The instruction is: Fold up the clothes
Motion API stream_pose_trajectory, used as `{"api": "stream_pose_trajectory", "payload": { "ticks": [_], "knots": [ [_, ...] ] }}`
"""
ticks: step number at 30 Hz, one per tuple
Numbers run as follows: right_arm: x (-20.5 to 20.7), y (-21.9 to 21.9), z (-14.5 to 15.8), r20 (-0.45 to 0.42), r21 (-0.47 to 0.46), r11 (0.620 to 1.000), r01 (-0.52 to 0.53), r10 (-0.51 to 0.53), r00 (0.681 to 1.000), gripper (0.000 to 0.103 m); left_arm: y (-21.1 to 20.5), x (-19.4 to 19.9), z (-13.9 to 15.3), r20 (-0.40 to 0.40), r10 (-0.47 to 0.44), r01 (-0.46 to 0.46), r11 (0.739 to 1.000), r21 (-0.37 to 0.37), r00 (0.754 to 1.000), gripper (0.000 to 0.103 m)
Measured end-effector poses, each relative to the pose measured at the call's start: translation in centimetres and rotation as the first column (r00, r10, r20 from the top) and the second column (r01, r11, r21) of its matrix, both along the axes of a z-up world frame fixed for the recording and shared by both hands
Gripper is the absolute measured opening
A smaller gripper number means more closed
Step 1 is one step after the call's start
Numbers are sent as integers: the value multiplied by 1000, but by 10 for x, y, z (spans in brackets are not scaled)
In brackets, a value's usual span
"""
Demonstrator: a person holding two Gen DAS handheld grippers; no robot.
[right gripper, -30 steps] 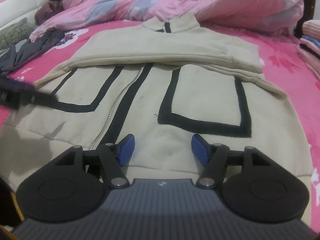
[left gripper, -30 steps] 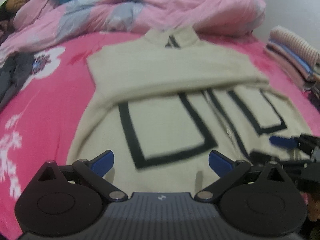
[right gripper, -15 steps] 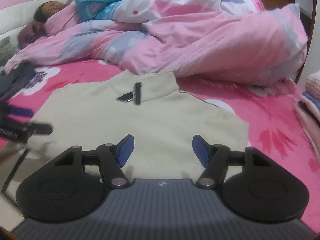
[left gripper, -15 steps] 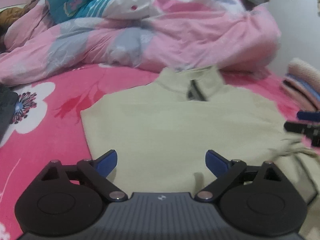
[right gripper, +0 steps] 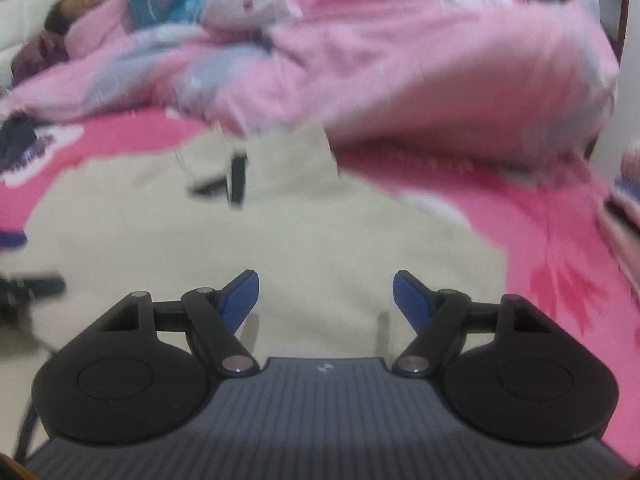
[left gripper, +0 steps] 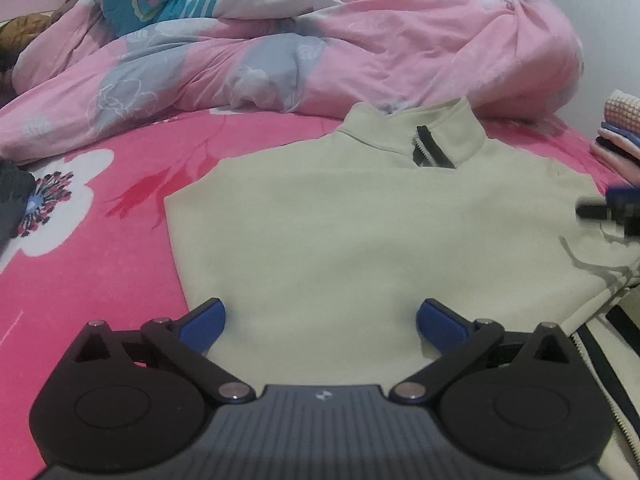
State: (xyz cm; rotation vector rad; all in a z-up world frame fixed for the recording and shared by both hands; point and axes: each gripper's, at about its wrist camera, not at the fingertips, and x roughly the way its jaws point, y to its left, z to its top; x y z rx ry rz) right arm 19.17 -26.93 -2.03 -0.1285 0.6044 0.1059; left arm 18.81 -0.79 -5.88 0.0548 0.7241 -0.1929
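Left wrist view showed the left gripper with jaws spread wide and empty over the cream jacket, which lay folded flat on the pink bedsheet, likely let go after a fold. The right gripper was cut off at the edge.

Right wrist view was blurred; the right gripper had just been opening its jaws, nothing between them, above the jacket's collar.

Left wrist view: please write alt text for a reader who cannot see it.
A beige zip-neck sweater lies flat on a pink flowered bedsheet, collar away from the camera. The left gripper hovers over its near part, fingers wide open and empty. A rumpled pink quilt lies behind.
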Motion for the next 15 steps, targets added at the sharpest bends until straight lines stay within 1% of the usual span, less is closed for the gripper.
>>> {"api": "stream_pose_trajectory", "payload": {
  "ticks": [1, 3, 5, 6, 9, 12, 13, 14, 15],
  "knots": [
    [5, 2, -1, 5, 15, 1000, -6, 6, 1000, 74, 0, 0, 0, 0, 0, 0, 1000, 3, 1000, 103],
    [20, 5, -20, -53, 32, 999, -23, 25, 998, 74, 0, 1, -1, -2, 0, 0, 1000, -2, 1000, 103],
    [27, 4, -37, -85, 29, 999, -21, 23, 996, 80, 1, 1, -1, -3, 0, 0, 1000, -6, 1000, 103],
    [31, 3, -45, -100, 26, 999, -19, 22, 995, 78, 1, 1, -1, -2, 0, 0, 1000, -8, 1000, 103],
    [32, 9, -19, -128, 9, 1000, 25, -23, 992, 75, 2, 1, -1, 2, -1, 1, 1000, -14, 1000, 103],
    [25, 17, -1, -44, 23, 1000, 0, 1, 999, 74, 3, 1, -2, 7, -1, 1, 1000, -18, 1000, 103],
    [28, 18, -3, -42, 35, 999, 6, -5, 999, 74, 3, 1, -2, 8, -1, 1, 1000, -22, 1000, 103],
    [35, 19, -10, -60, 40, 999, 12, -9, 998, 74, 4, 1, -2, 9, -1, 1, 1000, -26, 1000, 103],
    [43, 20, -26, -96, 21, 999, 25, -23, 995, 78, 5, 1, -2, 10, -2, 2, 1000, -30, 1000, 103]
  ]
}}
